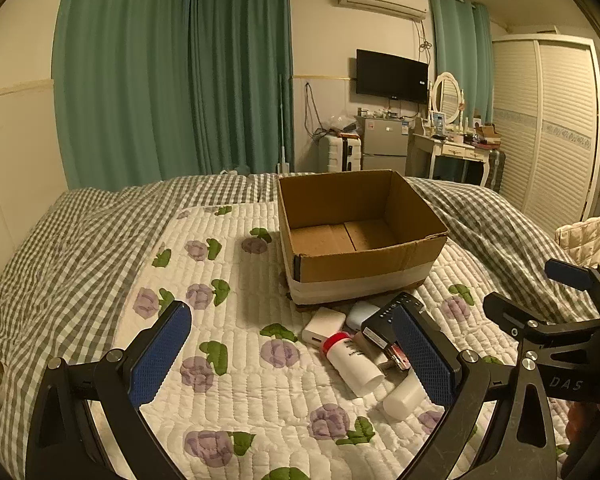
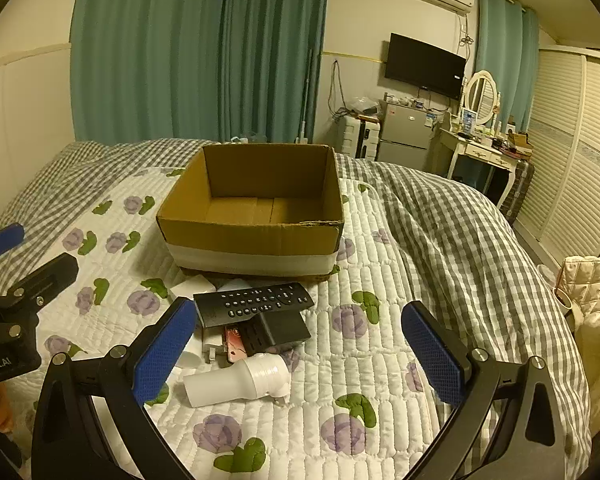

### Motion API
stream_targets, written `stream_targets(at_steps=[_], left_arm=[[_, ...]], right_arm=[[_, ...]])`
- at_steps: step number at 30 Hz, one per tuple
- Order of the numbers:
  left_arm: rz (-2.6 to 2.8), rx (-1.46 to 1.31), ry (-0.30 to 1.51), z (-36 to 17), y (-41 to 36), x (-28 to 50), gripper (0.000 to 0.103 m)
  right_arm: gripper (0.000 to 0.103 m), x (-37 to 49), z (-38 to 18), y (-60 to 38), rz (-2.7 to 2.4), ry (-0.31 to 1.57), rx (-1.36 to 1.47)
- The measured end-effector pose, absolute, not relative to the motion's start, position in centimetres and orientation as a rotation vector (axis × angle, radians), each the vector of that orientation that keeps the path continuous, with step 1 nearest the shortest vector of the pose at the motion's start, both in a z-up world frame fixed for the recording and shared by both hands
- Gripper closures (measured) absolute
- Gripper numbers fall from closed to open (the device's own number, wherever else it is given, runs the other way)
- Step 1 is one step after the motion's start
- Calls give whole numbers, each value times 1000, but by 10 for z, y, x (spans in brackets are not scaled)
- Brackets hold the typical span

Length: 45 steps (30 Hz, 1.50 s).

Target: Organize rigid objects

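Observation:
An open, empty cardboard box [image 1: 360,256] [image 2: 252,236] stands on the bed. In front of it lies a pile: a black remote [image 2: 254,302] [image 1: 392,312], a black adapter block [image 2: 278,330], a white bottle with a red cap [image 1: 352,362], a plain white bottle [image 2: 236,384] [image 1: 404,398], a white power bank [image 1: 323,326] and a small pink item [image 2: 236,346]. My left gripper [image 1: 296,354] is open and empty above the pile's left side. My right gripper [image 2: 300,354] is open and empty, just above the pile's right side.
The floral white quilt [image 1: 236,380] covers the bed over a grey checked blanket [image 2: 452,232]. A cream quilted bag [image 2: 592,288] sits at the right bed edge. Curtains, a fridge, a dressing table and a wardrobe stand beyond the bed.

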<state>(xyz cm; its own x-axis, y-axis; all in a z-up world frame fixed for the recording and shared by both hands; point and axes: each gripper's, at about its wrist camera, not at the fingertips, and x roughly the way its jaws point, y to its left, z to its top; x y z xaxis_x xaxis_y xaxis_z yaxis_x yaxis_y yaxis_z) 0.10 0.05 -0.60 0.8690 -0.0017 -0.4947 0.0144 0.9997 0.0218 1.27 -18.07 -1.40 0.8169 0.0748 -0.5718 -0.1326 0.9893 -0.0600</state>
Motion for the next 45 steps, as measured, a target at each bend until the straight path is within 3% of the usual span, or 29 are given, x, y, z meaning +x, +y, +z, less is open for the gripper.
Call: stream_targets(at_steps=[11,19,21,22,23,27,29,33,39,40,45], left_arm=[[3,15,600,-15,-9,31,0],[34,51,811,-71,-33,87,3],[23,62,885,-90,-40,97,12],[17,68,911,-97,-42,101,24],[10,77,946,-105,-45,105,29],[-50,80,1019,-122,-52,114,34],[-101,77,1027,-125,-55,116,54],[-137,39,1049,-125,-51,114,60],[-113,14,994,-99,-36,96,78],[-111,22,986,-98,-34,94,103],[-131,57,1007,-106,-31,98,102]], right_arm=[[0,41,-15,-182,116,643,-128],[4,90,-44,-200,83,728,-106],[4,94,-57,-205,83,759,-88],[4,96,-64,-206,84,778,-81],[4,97,-69,-207,86,795,-77],[4,102,-80,-205,114,815,-71],[5,103,-79,-204,118,815,-77],[5,103,-83,-201,141,828,-55],[5,103,-97,-200,166,885,-28],[4,105,-99,-200,168,899,-19],[5,119,-114,-189,172,946,-60]])
